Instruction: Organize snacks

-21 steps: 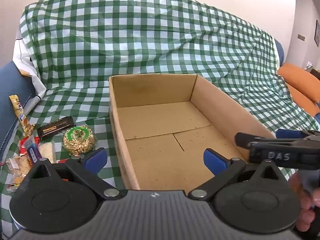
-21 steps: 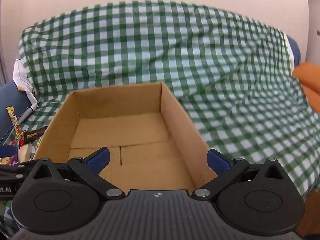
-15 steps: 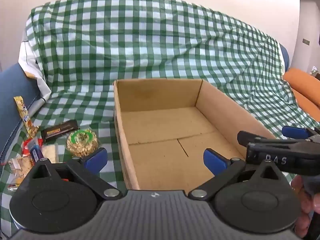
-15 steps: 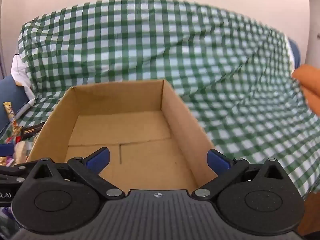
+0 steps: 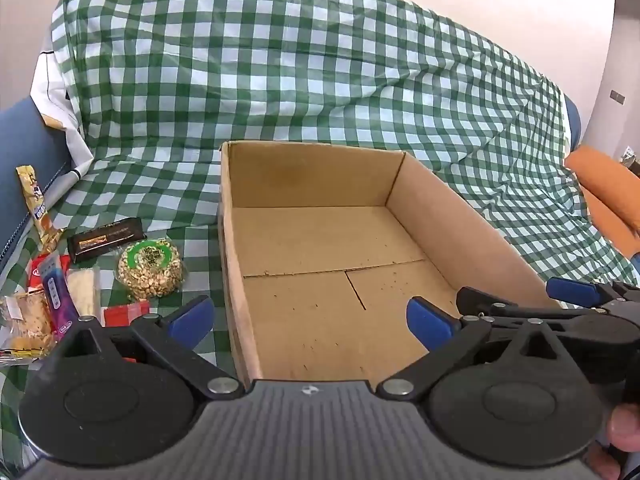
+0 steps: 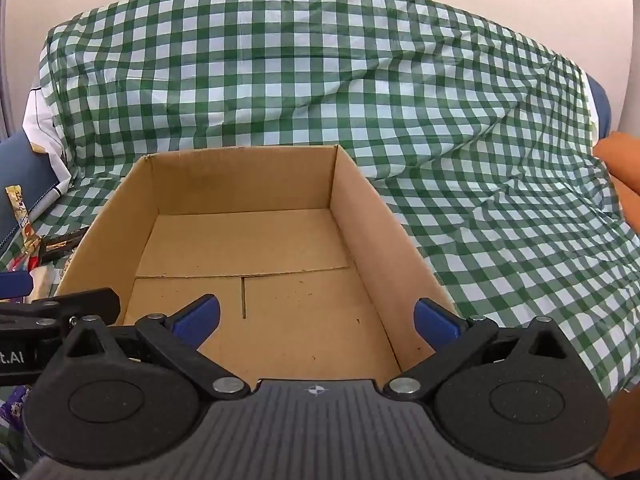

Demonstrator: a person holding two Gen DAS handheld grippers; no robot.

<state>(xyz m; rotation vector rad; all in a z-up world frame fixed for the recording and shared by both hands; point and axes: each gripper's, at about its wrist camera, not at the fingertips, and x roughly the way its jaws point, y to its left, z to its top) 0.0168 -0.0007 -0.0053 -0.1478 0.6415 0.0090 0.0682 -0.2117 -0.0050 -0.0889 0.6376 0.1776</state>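
Note:
An empty cardboard box (image 5: 320, 240) (image 6: 248, 240) stands on a sofa covered with a green checked cloth. Left of the box lie several snacks: a round bag of nuts (image 5: 151, 268), a dark bar (image 5: 106, 238), a purple packet (image 5: 56, 296), a white packet (image 5: 83, 290), a cracker packet (image 5: 26, 320) and a yellow stick packet (image 5: 36, 204). My left gripper (image 5: 310, 318) is open over the box's near left wall, nothing between its blue pads. My right gripper (image 6: 316, 318) is open over the box's near edge, also holding nothing. Each gripper shows at the edge of the other's view.
The checked cloth (image 6: 360, 100) drapes over the sofa back and seat. An orange cushion (image 5: 608, 196) lies at the right. Blue sofa upholstery (image 5: 24, 152) shows at the left. A person's fingers (image 5: 624, 432) grip the right tool's handle.
Both views have tilted slightly, so the box and snacks sit a little lower in the frames. Both grippers stay open and hold nothing.

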